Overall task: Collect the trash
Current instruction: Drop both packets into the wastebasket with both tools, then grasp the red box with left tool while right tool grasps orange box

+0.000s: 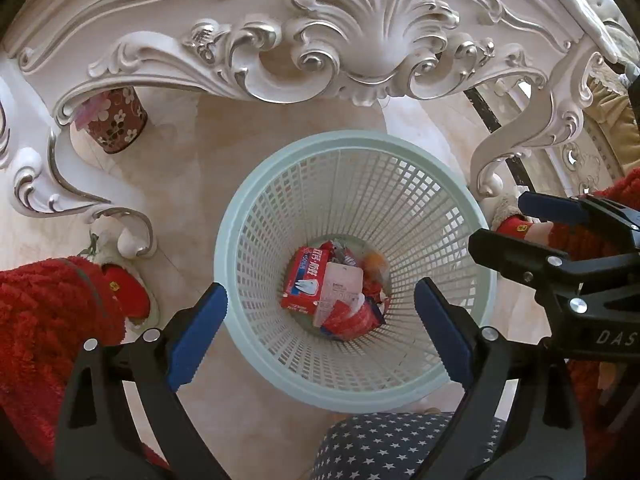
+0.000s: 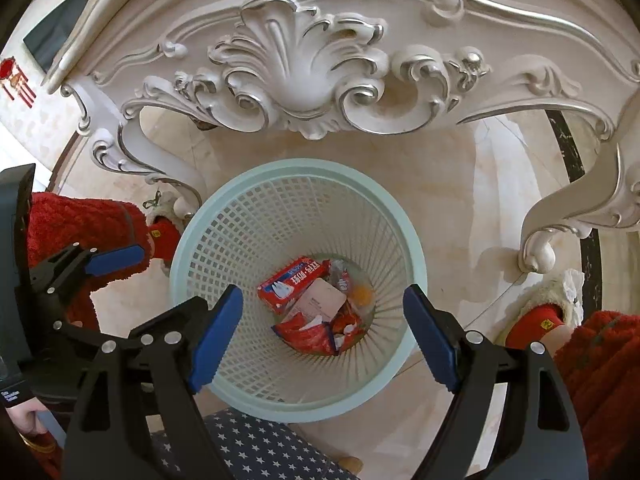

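One "DAS" marking shows on right tool (image 1: 532,220).

1. The left gripper (image 1: 320,312) pointed downward, its blue-padded fingers (image 1: 198,332) spread wide with nothing between them.
2. The right gripper (image 2: 324,330) also pointed downward, its fingers (image 2: 218,336) set wide apart and empty.
3. The two grippers were close side by side, the right one level with the left.
4. A hand (image 2: 24,426) gripped the left gripper's handle.
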Tool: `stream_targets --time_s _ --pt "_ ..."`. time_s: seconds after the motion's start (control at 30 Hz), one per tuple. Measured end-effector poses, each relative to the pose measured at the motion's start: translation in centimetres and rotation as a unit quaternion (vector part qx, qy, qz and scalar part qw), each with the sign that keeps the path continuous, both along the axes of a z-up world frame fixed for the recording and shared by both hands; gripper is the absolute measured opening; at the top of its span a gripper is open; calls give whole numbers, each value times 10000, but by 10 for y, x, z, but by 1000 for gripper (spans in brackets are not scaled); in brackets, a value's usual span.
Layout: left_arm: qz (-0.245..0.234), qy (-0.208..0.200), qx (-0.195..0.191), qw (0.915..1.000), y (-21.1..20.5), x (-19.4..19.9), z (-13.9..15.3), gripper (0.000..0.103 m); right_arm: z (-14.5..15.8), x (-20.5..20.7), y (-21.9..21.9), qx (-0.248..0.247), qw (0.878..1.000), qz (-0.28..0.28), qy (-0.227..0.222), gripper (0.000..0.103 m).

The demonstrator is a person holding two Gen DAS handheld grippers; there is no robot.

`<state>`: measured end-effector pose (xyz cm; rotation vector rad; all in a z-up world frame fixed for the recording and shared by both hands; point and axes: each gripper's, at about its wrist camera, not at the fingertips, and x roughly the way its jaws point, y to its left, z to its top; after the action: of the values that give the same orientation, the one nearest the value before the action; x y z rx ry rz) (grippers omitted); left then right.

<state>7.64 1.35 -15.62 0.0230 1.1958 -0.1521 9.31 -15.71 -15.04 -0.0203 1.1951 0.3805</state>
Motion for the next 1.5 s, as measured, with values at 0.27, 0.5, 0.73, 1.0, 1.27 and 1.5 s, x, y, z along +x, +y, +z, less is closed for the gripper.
stream_targets --time_s 0.27,0.5,0.73,1.0,1.27,1.5 --pt "10 -8 33 10000 -1 0 1 92 1 0 0 14 10000 16 -3 78" --pt "-34 -597 -203 9980 2 -13 34 92 58 -19 -17 781 9946 107 -670 78" --pt "-73 -1501 -500 9874 3 0 131 92 152 4 -64 1012 9749 -234 -1971 87" --pt "359 -1974 -172 9795 -19 124 203 92 195 103 -67 563 9655 337 -2522 91" --pt "464 -1439 -85 9885 -46 241 197 92 194 203 -63 346 9712 1267 -1990 91" --pt "579 -1292 -52 9899 -45 282 190 92 177 247 -61 665 9736 1518 -1567 91"
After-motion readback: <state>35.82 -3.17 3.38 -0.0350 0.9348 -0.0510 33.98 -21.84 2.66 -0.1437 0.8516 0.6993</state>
